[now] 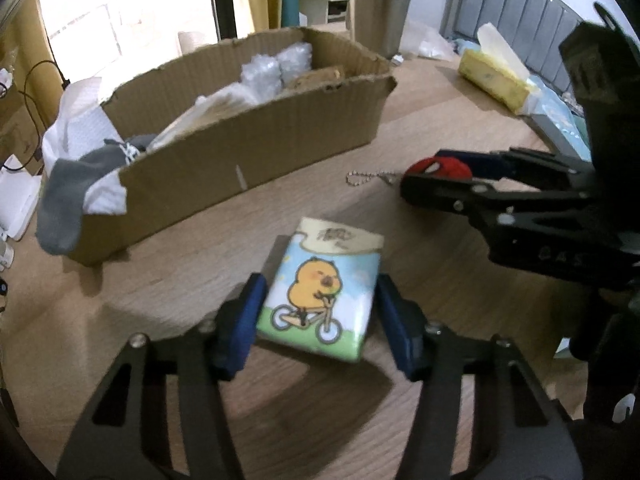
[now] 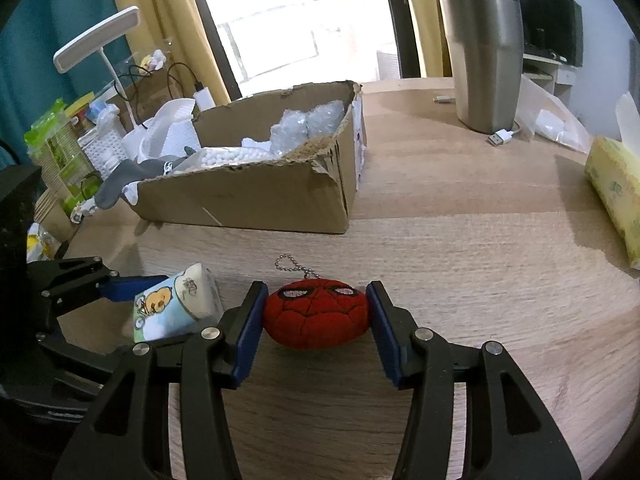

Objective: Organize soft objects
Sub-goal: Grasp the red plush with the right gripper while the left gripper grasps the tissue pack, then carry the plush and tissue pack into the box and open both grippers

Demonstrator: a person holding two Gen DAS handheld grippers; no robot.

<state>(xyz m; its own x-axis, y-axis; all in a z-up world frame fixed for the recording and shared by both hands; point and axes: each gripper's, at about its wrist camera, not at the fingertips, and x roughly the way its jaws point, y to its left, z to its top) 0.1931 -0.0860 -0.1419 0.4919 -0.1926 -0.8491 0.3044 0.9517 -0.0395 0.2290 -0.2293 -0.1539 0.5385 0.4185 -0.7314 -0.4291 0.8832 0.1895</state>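
Claws work side by side on the bench (image 2: 460, 240): left claw (image 1: 318, 312) pinches a tissue pack (image 1: 320, 292) (cartoon chick on a bicycle), right claw (image 2: 316, 312) pinches a red plush head (image 2: 316, 314), both near the cardboard box (image 2: 256, 196) of soft things.

Chick-print tissue pack (image 1: 320, 292) tilted on table; red plush head (image 2: 316, 314) beside it

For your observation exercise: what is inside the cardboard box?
The cardboard box holds bubble wrap, white foam beads and a grey sock draped over its end. Anything beneath them is hidden.
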